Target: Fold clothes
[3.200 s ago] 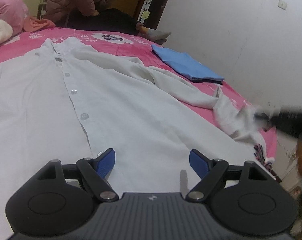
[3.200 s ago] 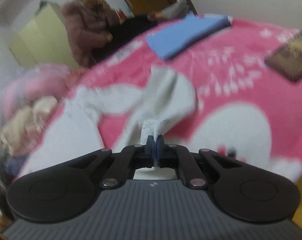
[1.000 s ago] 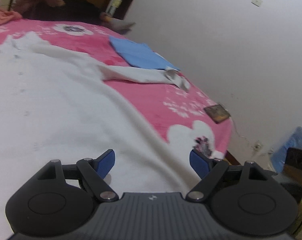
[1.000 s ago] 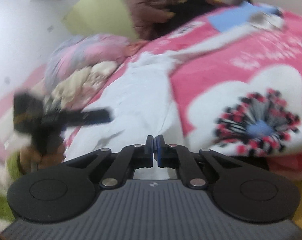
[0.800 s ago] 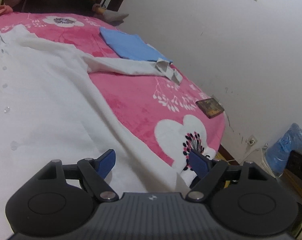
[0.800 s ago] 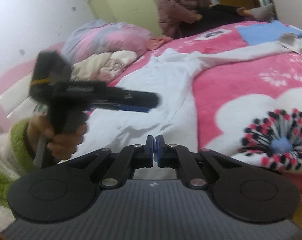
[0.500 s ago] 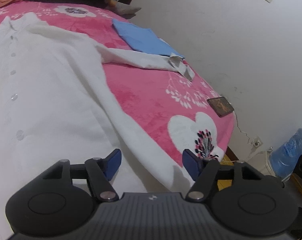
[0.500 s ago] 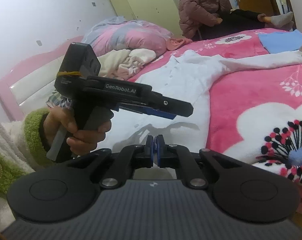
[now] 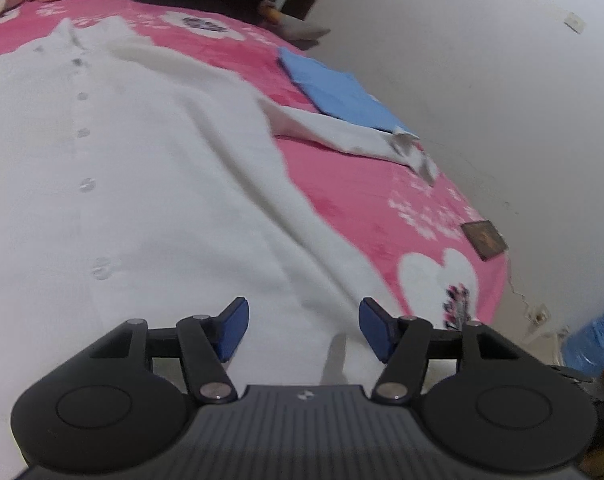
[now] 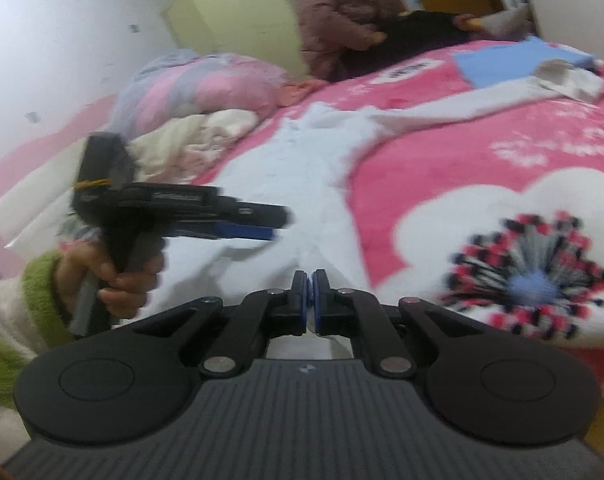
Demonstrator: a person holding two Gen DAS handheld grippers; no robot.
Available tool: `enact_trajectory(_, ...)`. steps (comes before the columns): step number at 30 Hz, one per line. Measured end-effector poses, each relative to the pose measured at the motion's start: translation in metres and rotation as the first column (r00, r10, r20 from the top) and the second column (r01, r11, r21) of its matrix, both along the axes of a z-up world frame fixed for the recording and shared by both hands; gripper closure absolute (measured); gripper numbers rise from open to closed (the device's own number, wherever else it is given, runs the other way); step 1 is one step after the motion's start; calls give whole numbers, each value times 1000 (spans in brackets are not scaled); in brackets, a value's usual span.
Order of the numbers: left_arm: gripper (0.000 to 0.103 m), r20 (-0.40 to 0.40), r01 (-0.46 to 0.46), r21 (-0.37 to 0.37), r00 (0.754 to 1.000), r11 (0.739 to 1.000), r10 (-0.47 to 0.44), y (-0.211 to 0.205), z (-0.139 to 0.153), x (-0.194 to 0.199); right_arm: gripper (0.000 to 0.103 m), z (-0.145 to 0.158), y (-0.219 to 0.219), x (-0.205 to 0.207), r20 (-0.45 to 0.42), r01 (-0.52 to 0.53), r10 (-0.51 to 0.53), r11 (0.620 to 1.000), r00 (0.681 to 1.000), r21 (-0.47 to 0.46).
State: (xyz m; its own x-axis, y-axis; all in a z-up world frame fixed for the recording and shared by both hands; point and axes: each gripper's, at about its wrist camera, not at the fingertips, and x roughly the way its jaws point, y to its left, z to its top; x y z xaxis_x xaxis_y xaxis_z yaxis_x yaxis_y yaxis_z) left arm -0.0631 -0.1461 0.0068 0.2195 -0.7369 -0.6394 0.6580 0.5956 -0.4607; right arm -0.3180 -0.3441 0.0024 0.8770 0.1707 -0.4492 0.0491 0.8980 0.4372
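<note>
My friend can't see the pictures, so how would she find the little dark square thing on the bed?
Start with the big pink flowered blanket on the bed, where the white shirt lies spread out. Follow the blanket to its edge nearest the white wall, past the shirt's stretched-out sleeve and the folded blue cloth. There lies a dark brown square, the only small, flat, stiff-looking thing among all the soft fabric.

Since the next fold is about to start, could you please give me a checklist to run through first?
1. White shirt spread flat, buttons up: ok.
2. Sleeve clear of the blue cloth: not ok, the cuff overlaps its corner.
3. Left claw open above the shirt: ok; its jaws have just been closing, nothing pinched.
4. Right claw gripping the shirt: cannot tell; it is shut.
5. Dark card apart from the shirt: ok.
</note>
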Motion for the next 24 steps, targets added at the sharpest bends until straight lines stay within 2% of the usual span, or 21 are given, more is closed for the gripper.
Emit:
enact_trajectory(4, 42, 23, -13, 7, 1000, 1000, 13, 2, -2, 3, 101, -11, -20, -6, -35, 124, -122, 990, 992, 63)
enact_trajectory(8, 42, 52, -3, 23, 999, 1000, 1, 2, -2, 2, 101, -27, -39, -10, -83, 243, -233, 959, 969, 145)
enact_trajectory(13, 41, 72, 9, 32, 997, 999, -11, 4, -3, 1, 97, -33, -63, -16, -78, 289, -278, 922, 957, 259)
enact_trajectory(16, 40, 78, 13, 32, 997, 999, -16, 6, -4, 1, 96, -24, -83, -17, -12, 282, -295, 900, 955, 332)
enact_trajectory(18, 40, 81, 19, 30, 996, 999, -22, 6, -5, 1, 95, -16, -101, -5, 33, 241, -277, 885, 960, 399)
enact_trajectory(20, 40, 84, 25, 28, 996, 999, -28, 7, -6, 2, 91, -8, -113, 26, 34, 183, -220, 880, 975, 438)
enact_trajectory(22, 40, 89, 32, 28, 995, 999, -35, 8, -7, 1, 82, -2, -123, 63, 17, 127, -152, 875, 988, 466)
enact_trajectory(24, 40, 96, 41, 27, 994, 999, -43, 8, -8, 1, 80, 0, -125, 108, -24, 80, -78, 879, 997, 470)
